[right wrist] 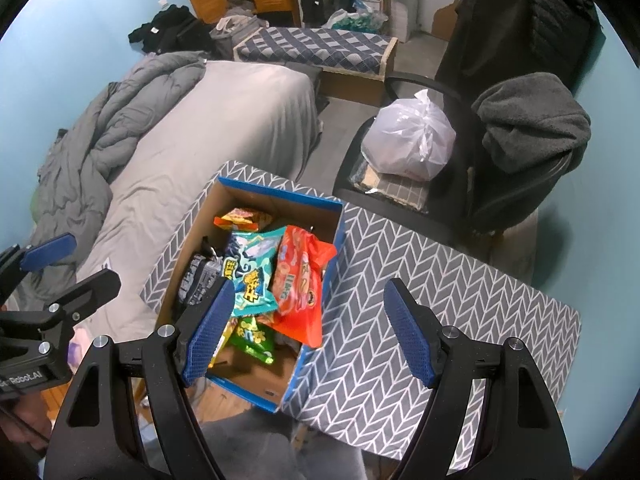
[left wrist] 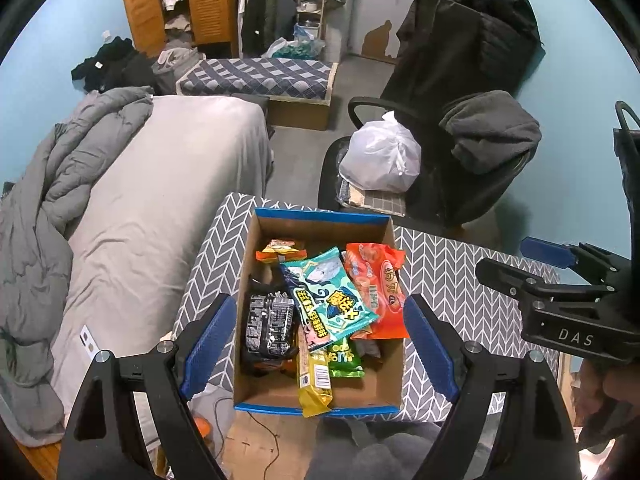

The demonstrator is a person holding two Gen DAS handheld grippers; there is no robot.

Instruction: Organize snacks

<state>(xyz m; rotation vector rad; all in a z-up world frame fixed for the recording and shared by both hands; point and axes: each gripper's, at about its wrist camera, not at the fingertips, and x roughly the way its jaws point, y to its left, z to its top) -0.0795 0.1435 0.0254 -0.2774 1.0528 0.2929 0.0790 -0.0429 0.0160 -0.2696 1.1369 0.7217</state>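
A blue-rimmed cardboard box (left wrist: 320, 216) stands on a small table with a grey chevron cloth (left wrist: 448, 264). It holds several snack packs: a teal pack (left wrist: 332, 296), an orange-red pack (left wrist: 380, 292), a black pack (left wrist: 268, 320), a yellow pack (left wrist: 314, 384), a green pack (left wrist: 344, 358). My left gripper (left wrist: 318, 344) is open and empty above the box. My right gripper (right wrist: 308, 332) is open and empty over the box's right wall (right wrist: 316, 320) and the cloth (right wrist: 440, 280). The teal pack (right wrist: 250, 272) and orange-red pack (right wrist: 300, 280) also show there.
A bed with a grey duvet (left wrist: 80, 184) lies left of the table. An office chair (left wrist: 460, 152) with a white plastic bag (left wrist: 380, 156) and dark clothes stands behind it. The right gripper's body (left wrist: 560, 300) shows at the left wrist view's right edge.
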